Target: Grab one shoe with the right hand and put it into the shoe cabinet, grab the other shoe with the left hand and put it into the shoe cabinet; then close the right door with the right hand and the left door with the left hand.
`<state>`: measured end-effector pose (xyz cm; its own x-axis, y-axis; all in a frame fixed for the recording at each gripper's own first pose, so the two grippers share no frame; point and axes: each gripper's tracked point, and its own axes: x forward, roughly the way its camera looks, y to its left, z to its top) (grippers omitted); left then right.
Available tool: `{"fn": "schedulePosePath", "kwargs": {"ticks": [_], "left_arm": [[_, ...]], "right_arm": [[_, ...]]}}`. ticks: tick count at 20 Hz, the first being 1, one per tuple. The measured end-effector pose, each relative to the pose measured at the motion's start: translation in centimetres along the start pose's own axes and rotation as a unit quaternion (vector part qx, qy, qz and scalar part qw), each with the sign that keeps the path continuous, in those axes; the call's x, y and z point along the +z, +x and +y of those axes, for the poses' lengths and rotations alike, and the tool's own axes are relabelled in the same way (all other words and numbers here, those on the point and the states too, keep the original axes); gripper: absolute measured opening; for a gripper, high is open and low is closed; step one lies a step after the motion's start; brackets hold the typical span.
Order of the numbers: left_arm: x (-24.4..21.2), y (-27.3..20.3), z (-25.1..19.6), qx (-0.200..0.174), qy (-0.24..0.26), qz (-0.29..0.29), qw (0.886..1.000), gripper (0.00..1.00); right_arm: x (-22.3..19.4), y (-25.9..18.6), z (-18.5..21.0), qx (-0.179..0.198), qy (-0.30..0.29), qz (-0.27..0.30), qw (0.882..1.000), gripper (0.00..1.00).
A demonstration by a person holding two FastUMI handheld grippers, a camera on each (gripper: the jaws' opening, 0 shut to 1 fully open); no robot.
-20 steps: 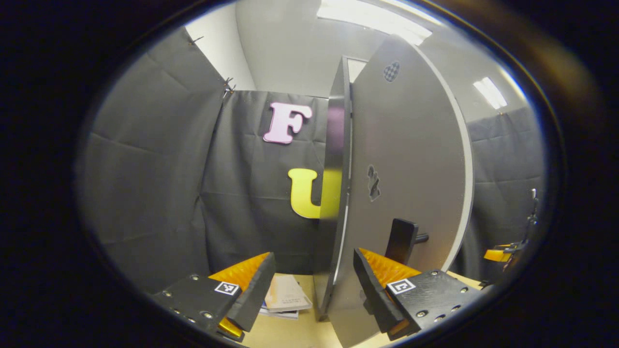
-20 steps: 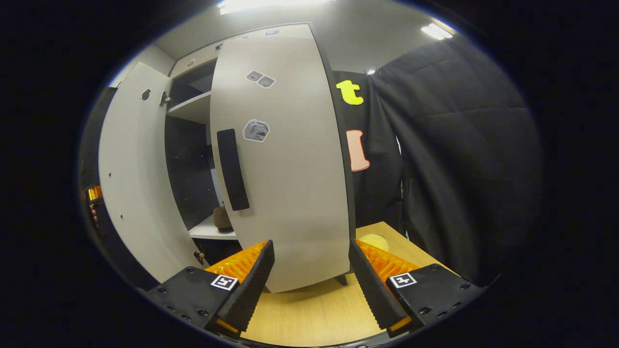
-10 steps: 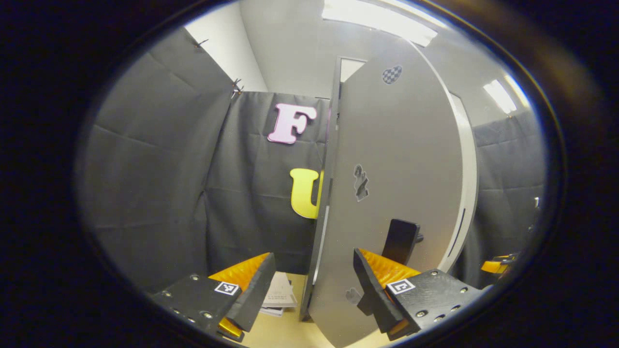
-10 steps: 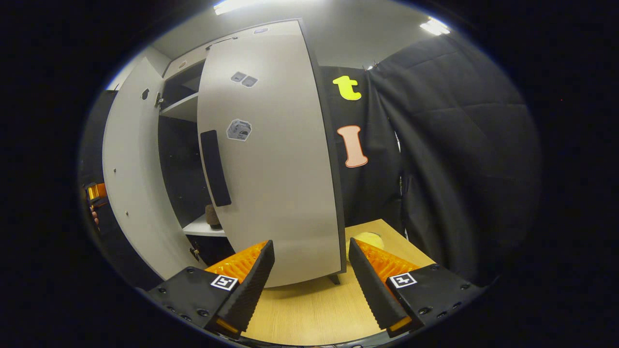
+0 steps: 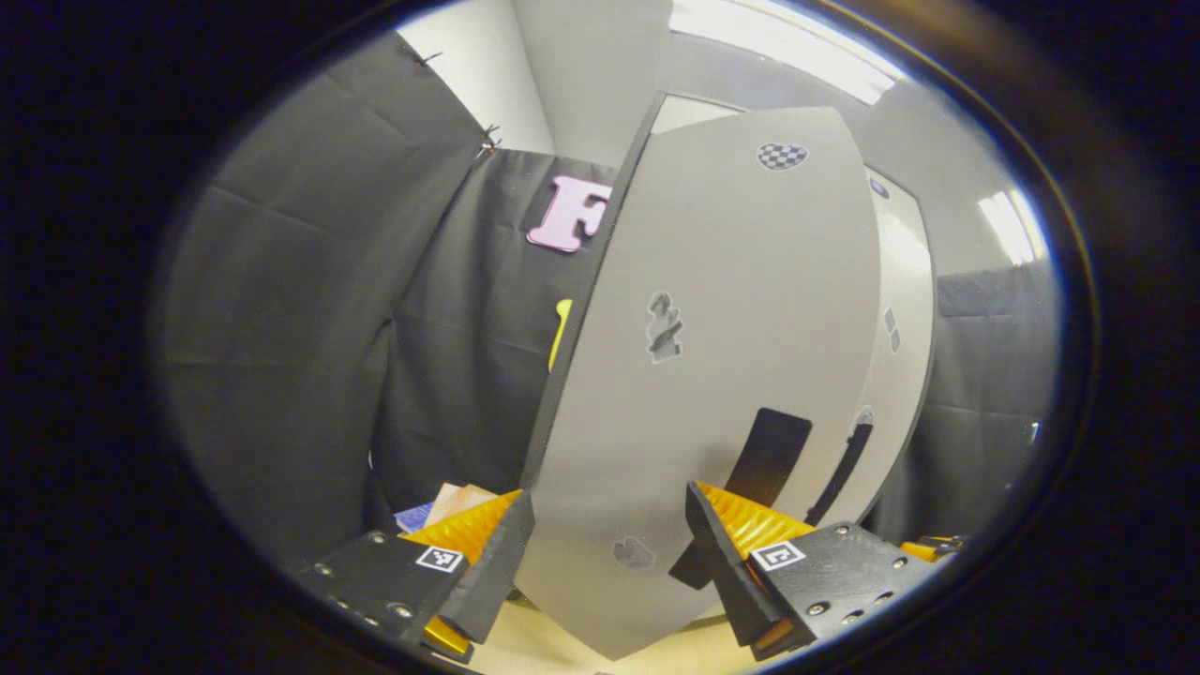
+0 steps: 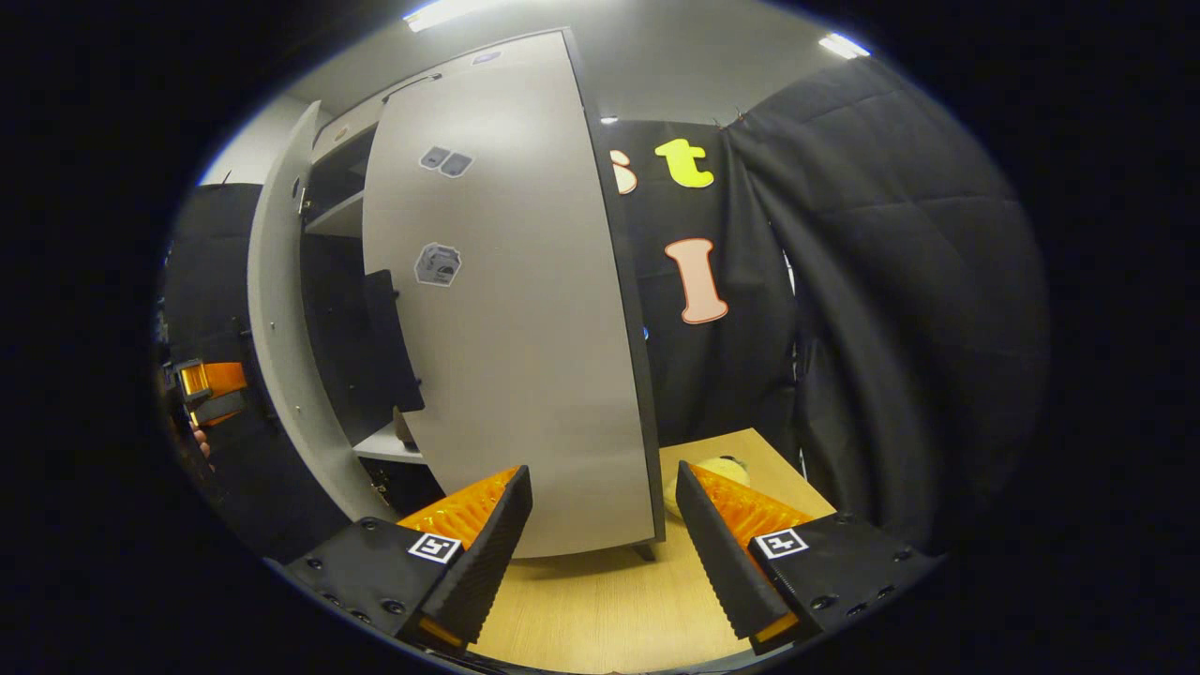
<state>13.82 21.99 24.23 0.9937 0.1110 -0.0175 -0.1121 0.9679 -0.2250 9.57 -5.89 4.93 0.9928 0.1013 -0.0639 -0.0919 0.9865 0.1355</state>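
In the left gripper view the cabinet's grey left door (image 5: 722, 309) stands close ahead, partly swung in, with its dark handle (image 5: 771, 450) just above my right finger. My left gripper (image 5: 605, 562) is open, nothing between its fingers. Behind it shows the right door (image 5: 902, 319). In the right gripper view the right door (image 6: 511, 309) with its dark handle (image 6: 389, 337) is nearly shut, and my right gripper (image 6: 605, 553) is open at its lower edge. A narrow gap shows the dark inside, a white shelf (image 6: 384, 445) and a sliver of a brown shoe (image 6: 401, 427). The left door (image 6: 277, 300) is edge-on, the left gripper (image 6: 211, 384) beside it.
The cabinet stands on a light wooden table (image 6: 600, 609). A yellow soft object (image 6: 722, 467) lies on the table right of the right door. Some booklets (image 5: 441, 504) lie to the left of the cabinet. Black cloth walls close in on both sides.
Both doors have swung further toward shut. The left door now faces the left gripper instead of showing edge-on. The gap beside the right door has narrowed, hiding most of the shoe.
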Motion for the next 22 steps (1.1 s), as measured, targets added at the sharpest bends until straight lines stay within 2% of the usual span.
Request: {"fn": "schedulePosePath", "kwargs": {"ticks": [4, 7, 13, 16, 17, 20, 21, 22], "left_arm": [[0.3, -1.3, -0.7, 0.018, 0.058, -0.007, 0.998, 0.94], [0.1, -1.5, -0.6, 0.026, 0.080, -0.015, 0.996, 0.94], [0.5, -1.9, -0.7, 0.006, 0.040, -0.053, 0.998, 0.94], [0.8, -2.1, -0.6, 0.021, 0.039, -0.067, 0.997, 0.94], [0.8, -2.1, -0.5, 0.027, 0.041, -0.069, 0.996, 1.00], [0.9, -2.2, -0.4, 0.035, 0.039, -0.071, 0.996, 1.00], [0.7, -2.3, -0.3, 0.037, 0.037, -0.072, 0.996, 0.94], [0.9, -2.3, -0.2, 0.040, 0.035, -0.073, 0.996, 1.00]], "right_arm": [[1.1, 0.4, 0.0, 0.011, -0.002, -0.008, 1.000, 0.98], [2.5, 0.6, -0.3, -0.002, -0.012, -0.035, 0.999, 0.98], [4.5, 0.8, -0.9, -0.045, -0.051, -0.071, 0.995, 0.98], [4.1, 1.0, 0.5, -0.028, -0.046, -0.064, 0.996, 0.97], [3.8, 1.0, 1.0, -0.022, -0.045, -0.060, 0.997, 0.97], [2.8, 1.1, 2.0, -0.006, -0.051, -0.046, 0.998, 0.97], [2.6, 1.2, 2.2, -0.002, -0.052, -0.041, 0.998, 0.98], [2.5, 1.2, 2.3, 0.001, -0.051, -0.039, 0.998, 0.98]]}}
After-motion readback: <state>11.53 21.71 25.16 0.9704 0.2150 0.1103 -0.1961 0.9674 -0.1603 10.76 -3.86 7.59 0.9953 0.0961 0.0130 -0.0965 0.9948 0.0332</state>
